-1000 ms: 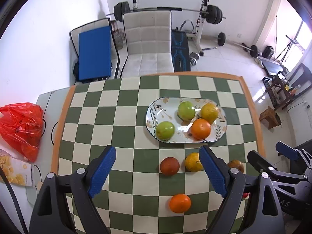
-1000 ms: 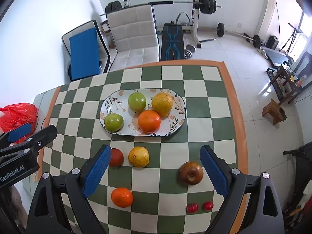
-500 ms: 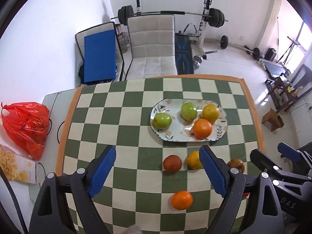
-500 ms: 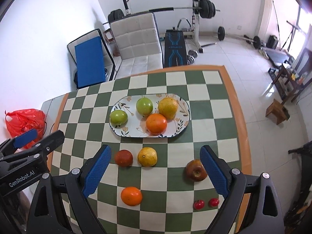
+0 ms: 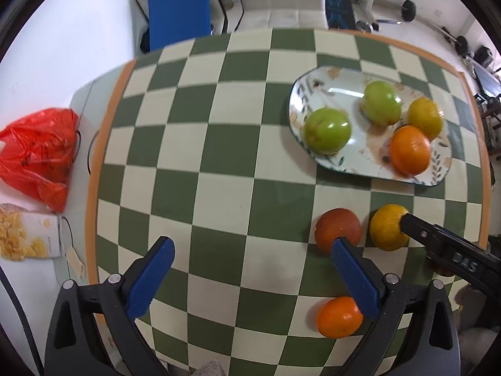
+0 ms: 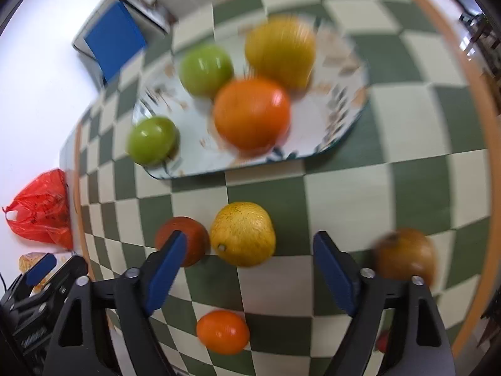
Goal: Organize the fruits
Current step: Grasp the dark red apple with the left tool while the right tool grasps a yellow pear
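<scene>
Two claws hang over a green-and-cream checkered bench (image 5: 219, 144), both with blue-padded fingers spread wide and gripping nothing. Nearest the left claw (image 5: 250, 257), a small orange (image 5: 339, 316) lies on the bench, partly behind the right-hand finger; in the right wrist view the same small orange (image 6: 223, 332) sits low between the right claw's fingers. The right claw (image 6: 247, 250) frames a yellow citrus (image 6: 242, 233), which rests on the bench slightly ahead of the finger tips and nearer the left-hand finger. Just beside it, seemingly touching, is a dark red fruit (image 6: 184, 238), partly covered by that left-hand finger. From the left wrist the same pair shows as the dark red fruit (image 5: 338, 230) and the yellow citrus (image 5: 386, 227), with a black arm of the right claw crossing in front of the citrus. A brownish fruit (image 6: 405, 255), blurred, lies outside the right claw's right-hand finger, and something small and red (image 6: 382, 341) peeks out below that finger. Farther on stands an oval patterned plate (image 5: 332, 94) carrying two green fruits (image 5: 327, 130) (image 5: 382, 101), a large orange (image 5: 410, 150) and a yellow fruit (image 5: 426, 117); the right wrist view of the plate (image 6: 341, 119) is heavily blurred. Off the bench's left edge lie a red plastic bag (image 5: 37, 156) and a packet printed with cereal flakes (image 5: 28, 232). Beyond the far edge are a blue panel (image 5: 178, 6) and a pale padded chair (image 5: 281, 3).
</scene>
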Motion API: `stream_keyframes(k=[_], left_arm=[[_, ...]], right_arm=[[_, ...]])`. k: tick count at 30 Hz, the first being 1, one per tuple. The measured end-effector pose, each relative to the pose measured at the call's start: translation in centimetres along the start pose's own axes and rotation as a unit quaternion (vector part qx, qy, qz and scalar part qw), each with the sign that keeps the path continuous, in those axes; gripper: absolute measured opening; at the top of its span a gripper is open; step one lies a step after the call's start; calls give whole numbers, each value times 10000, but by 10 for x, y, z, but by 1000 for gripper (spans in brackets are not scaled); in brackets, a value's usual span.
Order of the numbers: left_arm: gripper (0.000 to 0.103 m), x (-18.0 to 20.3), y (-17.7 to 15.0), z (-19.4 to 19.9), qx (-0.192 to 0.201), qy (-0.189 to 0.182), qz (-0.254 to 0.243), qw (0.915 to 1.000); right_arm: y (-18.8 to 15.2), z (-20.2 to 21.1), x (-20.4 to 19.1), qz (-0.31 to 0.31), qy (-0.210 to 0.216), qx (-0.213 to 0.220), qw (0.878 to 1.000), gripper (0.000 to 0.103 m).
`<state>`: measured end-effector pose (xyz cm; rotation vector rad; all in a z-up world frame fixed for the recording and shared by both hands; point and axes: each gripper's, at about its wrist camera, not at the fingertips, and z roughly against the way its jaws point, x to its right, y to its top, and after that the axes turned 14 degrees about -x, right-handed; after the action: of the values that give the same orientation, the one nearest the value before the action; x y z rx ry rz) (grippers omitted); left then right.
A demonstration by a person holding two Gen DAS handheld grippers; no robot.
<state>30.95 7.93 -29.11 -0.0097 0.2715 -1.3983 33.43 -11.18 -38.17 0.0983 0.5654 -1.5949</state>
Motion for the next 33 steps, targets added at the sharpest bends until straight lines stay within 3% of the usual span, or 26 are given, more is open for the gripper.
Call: stream_keyframes(k=[2,4,9,15,16,17,18,20,25,33], left_arm=[[103,2,6,-14,-203,10,8,9998],[103,4,11,-25,-378,-30,16,9993],[102,18,21,-47,-775,-488,-75,9958],[102,51,31,-75,-1096,-729,-532,9899],[100,59,31,-78,-1101,-712,-649,9892],[92,65,32,-81,-1089,-714,-771,9885],[76,70,33,-83,-1086,-713,-870,9877],[56,76,33,-87,-1141,-751,-1013,9854],[55,71,20,-83,-984,-610,-1089,9873],[55,36,2,-96,-1169,-948,-634,9866]], right_arm=[[10,-24,0,1,163,-287,9995,75],[14,-43,-1,15,191,-506,9985,60],[-2,-40,7,105,11,-504,9987,60],[-29,-39,24,73,-33,-607,9981,60],[-32,-41,26,40,4,-608,9981,60],[-32,-41,30,32,11,-594,9982,60],[-33,-42,29,33,-7,-572,9984,60],[-34,-43,26,33,-46,-557,9984,60],[-27,-40,24,57,-65,-555,9984,60],[-13,-51,16,148,39,-757,9970,60]])
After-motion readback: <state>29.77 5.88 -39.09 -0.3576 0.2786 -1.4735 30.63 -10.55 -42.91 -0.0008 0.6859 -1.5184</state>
